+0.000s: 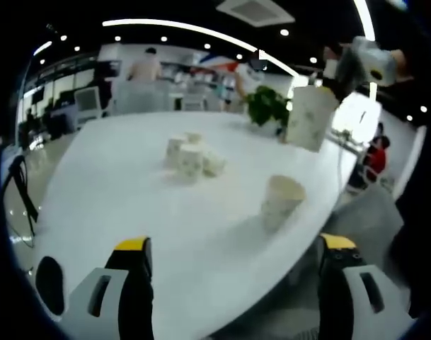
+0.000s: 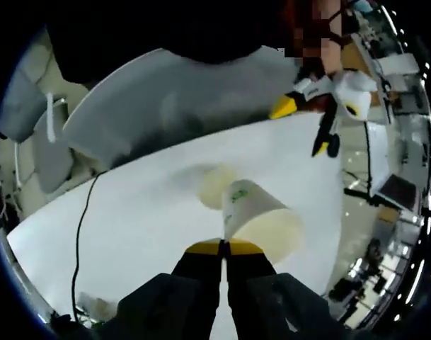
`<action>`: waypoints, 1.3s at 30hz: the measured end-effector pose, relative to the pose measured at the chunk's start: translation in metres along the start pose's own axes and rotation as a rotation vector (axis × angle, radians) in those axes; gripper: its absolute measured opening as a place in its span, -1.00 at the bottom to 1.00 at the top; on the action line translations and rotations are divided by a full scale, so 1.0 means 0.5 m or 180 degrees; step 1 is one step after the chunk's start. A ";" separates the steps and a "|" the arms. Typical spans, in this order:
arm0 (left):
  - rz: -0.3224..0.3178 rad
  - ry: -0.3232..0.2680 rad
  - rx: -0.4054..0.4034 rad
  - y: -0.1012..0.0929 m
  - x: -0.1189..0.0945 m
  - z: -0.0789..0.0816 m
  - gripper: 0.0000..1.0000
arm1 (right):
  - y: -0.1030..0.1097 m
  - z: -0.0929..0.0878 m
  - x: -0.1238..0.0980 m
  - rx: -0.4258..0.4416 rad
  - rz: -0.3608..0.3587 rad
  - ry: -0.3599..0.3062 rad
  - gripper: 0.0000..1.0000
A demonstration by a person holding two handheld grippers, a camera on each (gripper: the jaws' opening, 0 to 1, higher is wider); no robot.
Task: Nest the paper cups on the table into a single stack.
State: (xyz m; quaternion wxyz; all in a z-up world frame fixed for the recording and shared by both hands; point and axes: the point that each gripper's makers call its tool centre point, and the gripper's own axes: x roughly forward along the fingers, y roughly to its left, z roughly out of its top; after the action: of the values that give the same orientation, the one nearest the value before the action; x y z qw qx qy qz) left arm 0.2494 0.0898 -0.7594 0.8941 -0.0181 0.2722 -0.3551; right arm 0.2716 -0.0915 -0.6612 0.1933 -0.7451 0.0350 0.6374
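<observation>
The right gripper (image 2: 223,246) had its jaws pressed together on the rim of a held cup (image 2: 261,216), carried in the air with its mouth tilted toward the camera; in the left gripper view the same cup (image 1: 311,117) hung at the far right, above the table (image 1: 130,212). A lone cup (image 1: 280,200) stood upright near the table's right edge, and in the right gripper view it (image 2: 215,185) lay just beyond the held one. A cluster (image 1: 190,157) of further cups sat farther off toward the middle, at least one apparently on its side. The left gripper (image 1: 233,258) was wide open and empty, low over the near edge. Judged risks: the pinch on one thin wall could let the held cup swing or crumple; lowered tilted, it could catch the lone cup's rim and tip it off the nearby edge, since nothing steadied that cup. A plant (image 1: 266,106) stood at the far side.
</observation>
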 end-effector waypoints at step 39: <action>0.0040 -0.0001 -0.0101 0.010 -0.005 -0.003 0.90 | 0.040 0.018 0.159 -0.0173 0.0225 -0.0050 -1.00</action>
State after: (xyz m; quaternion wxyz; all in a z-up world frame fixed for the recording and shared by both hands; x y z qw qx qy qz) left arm 0.2501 0.0956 -0.7608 0.8960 -0.0307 0.2779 -0.3450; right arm 0.2718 -0.0913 -0.7438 0.1505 -0.7433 0.0424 0.6504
